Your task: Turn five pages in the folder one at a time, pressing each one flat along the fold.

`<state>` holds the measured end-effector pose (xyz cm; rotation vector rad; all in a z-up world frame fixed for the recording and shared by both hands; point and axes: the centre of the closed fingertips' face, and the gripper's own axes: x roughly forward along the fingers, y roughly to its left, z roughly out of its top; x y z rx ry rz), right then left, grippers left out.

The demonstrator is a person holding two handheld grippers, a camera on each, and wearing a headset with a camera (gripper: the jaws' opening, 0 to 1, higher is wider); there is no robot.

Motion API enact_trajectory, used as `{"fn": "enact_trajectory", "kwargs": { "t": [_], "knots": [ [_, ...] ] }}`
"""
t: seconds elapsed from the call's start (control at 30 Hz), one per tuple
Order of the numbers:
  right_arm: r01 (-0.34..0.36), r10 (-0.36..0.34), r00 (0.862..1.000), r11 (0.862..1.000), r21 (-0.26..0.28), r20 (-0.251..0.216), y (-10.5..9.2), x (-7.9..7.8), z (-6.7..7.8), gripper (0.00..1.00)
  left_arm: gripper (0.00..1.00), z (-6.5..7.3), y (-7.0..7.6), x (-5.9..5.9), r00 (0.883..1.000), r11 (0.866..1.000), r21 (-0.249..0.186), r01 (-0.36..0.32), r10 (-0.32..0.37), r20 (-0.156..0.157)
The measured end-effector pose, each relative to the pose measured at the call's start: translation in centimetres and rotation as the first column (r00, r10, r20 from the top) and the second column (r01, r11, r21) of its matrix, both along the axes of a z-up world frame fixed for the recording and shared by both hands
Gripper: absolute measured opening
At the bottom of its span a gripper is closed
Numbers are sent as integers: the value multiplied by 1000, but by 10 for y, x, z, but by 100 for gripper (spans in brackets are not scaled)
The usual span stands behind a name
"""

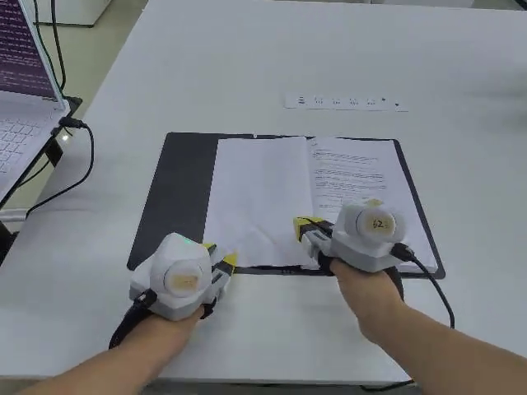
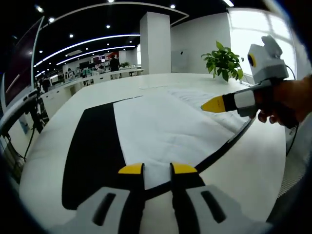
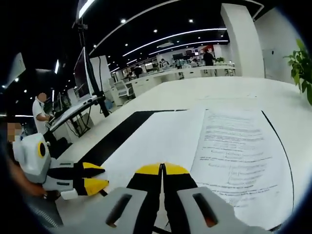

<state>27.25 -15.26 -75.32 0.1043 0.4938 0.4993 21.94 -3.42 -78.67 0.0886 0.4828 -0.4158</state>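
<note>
Folder (image 1: 177, 189) lying open near front edge of table (image 1: 247, 49), right gripper (image 1: 303, 227) with jaws pressed together at near end of fold (image 1: 310, 177), probably for flattening, left gripper (image 1: 222, 260) slightly spread, gripping nothing, apparently steadying turned page (image 1: 259, 189).

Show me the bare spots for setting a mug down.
Bare table beyond the folder, left of the power strip; also right of the folder. Crowded: near edge with left gripper and right gripper, and the laptop side with cables.
</note>
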Motion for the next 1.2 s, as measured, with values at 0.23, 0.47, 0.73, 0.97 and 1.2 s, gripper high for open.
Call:
{"fn": "enact_trajectory", "kwargs": {
  "t": [0.23, 0.47, 0.73, 0.97, 1.2],
  "knots": [
    [11, -10, 1000, 999, -31, 21, -10, 30, -8, 0, 19, -1, 1, 0, 1000, 1000, -4, -11, 11, 15],
    [36, -36, 999, 999, -19, 14, -15, 50, -15, 0, 19, -1, 0, -1, 999, 1000, -14, -20, 21, 27],
    [47, -47, 999, 999, -2, 14, -13, 60, -15, 0, 19, -2, 1, 0, 999, 1000, -14, -23, 24, 30],
    [56, -55, 998, 998, -10, 34, -10, 74, -10, 0, 19, -3, 1, 0, 999, 999, -16, -27, 28, 31],
    [81, -80, 996, 997, -16, 42, -15, 95, -12, 0, 19, -3, 1, 0, 999, 999, -16, -29, 30, 35]
  ]
}}
